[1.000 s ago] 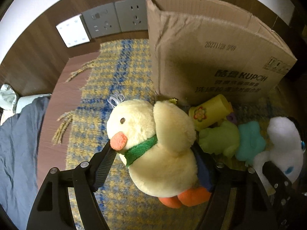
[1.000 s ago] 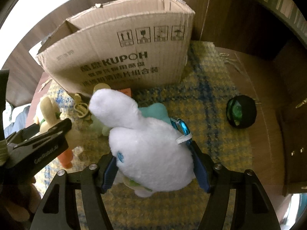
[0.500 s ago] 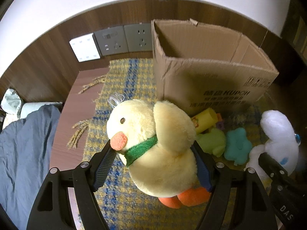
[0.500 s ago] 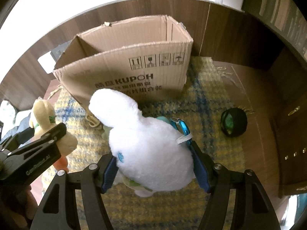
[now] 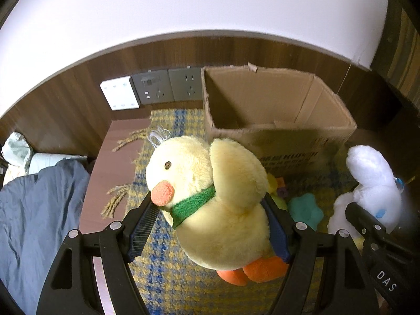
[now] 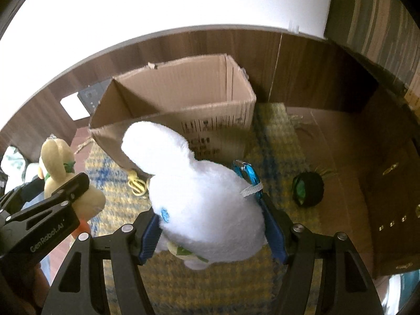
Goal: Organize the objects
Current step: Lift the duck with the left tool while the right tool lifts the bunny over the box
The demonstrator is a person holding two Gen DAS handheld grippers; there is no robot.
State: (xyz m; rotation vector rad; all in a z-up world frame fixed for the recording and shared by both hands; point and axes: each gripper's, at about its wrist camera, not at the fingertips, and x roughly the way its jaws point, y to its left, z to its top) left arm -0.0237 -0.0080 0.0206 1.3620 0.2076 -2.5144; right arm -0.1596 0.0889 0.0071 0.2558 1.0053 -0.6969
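The left gripper (image 5: 210,225) has its pads pressed into the sides of a yellow duck (image 5: 218,197), clamped at the body just under the green scarf, feet hanging free above the rug (image 5: 168,283). The right gripper (image 6: 212,231) is likewise closed on a white plush (image 6: 204,204), pads sunk into its round belly, its blue clip (image 6: 248,174) at 1 o'clock of the grip.

Both toys look light, soft and squashy: the fur gives under the pads, so a hold across the widest part of the body suits them best; a limb or ear would likely flop and slip. Nothing fragile here.

The open box (image 5: 275,115) stands at 1 o'clock of the duck and at 11 o'clock of the white plush, apparently empty. More small toys, among them a teal one (image 5: 305,211), lie on the rug before the box; a dark ball (image 6: 308,189) sits at 3 o'clock in the right wrist view.
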